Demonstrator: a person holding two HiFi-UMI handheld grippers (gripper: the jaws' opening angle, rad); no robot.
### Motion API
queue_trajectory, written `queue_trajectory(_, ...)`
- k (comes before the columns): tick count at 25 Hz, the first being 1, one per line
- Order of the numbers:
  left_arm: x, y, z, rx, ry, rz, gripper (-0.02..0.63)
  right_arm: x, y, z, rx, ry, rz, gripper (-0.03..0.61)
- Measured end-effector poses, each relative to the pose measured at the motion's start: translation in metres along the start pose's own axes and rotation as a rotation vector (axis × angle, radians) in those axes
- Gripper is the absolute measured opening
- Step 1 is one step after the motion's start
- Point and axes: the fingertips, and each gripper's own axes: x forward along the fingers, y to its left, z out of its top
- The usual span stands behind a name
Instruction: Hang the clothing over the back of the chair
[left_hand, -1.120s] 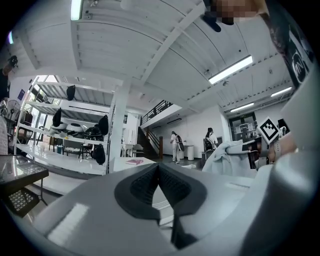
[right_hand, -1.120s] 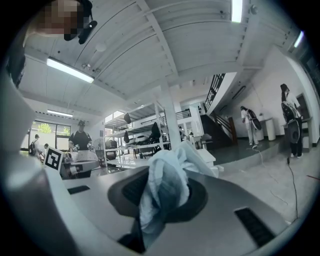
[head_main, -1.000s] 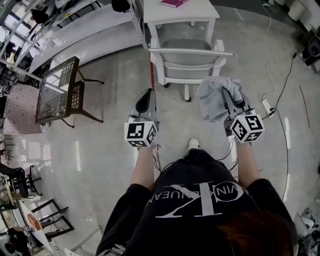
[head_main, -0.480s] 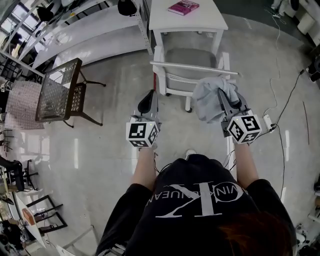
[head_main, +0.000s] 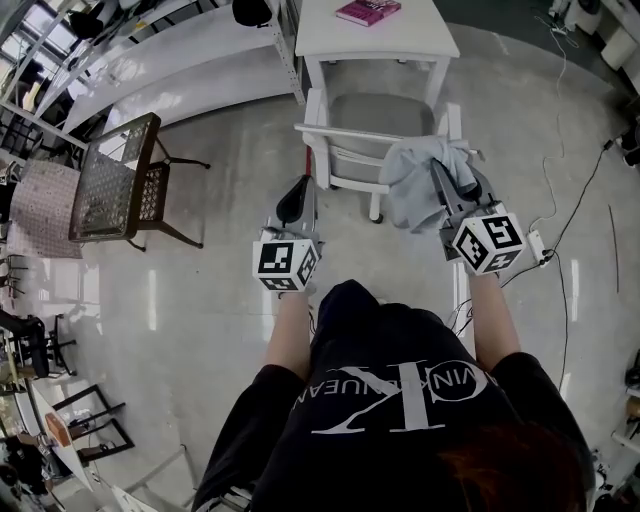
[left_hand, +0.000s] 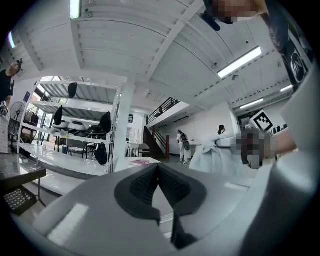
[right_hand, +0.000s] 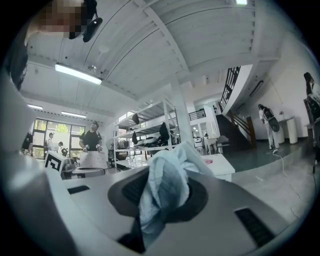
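Looking down in the head view, the right gripper (head_main: 447, 178) is clamped on a bunched pale clothing (head_main: 408, 190). The garment hangs from its jaws against the white chair (head_main: 372, 135) just ahead; whether it touches the back rail I cannot tell. The left gripper (head_main: 298, 188) is pinched together on nothing, just short of the same rail. Beyond the chair stands a white table (head_main: 420, 35) with a pink book (head_main: 368, 10) on it. A dark lattice table (head_main: 105, 185) sits well left of the left jaws, and cables (head_main: 563, 170) trail right of the right jaws. The black T-shirt (head_main: 400, 400) carries pale lettering (upside down from here, a large K clearest).

The left gripper view shows its pads meeting at the tips, with metal shelves (left_hand: 80, 115) beyond.

The right gripper view shows the fabric squeezed between the pads and spilling over them.
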Motion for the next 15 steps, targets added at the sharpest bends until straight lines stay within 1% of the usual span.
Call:
queue_trajectory(6,0.018,0.009,0.001,-0.001,0.003,-0.012,0.011,0.021,-0.007,0.006,0.017,-0.009,0.001,0.064)
queue_trajectory(10,0.038,0.015,-0.001,-0.006,0.019,-0.036,0.011,0.035,-0.010,0.008,0.025,-0.007,-0.008,0.064)
queue_trajectory(15,0.062,0.023,0.009,0.004,0.016,-0.065,0.011,0.054,-0.018,0.019,0.030,-0.021,-0.023,0.064)
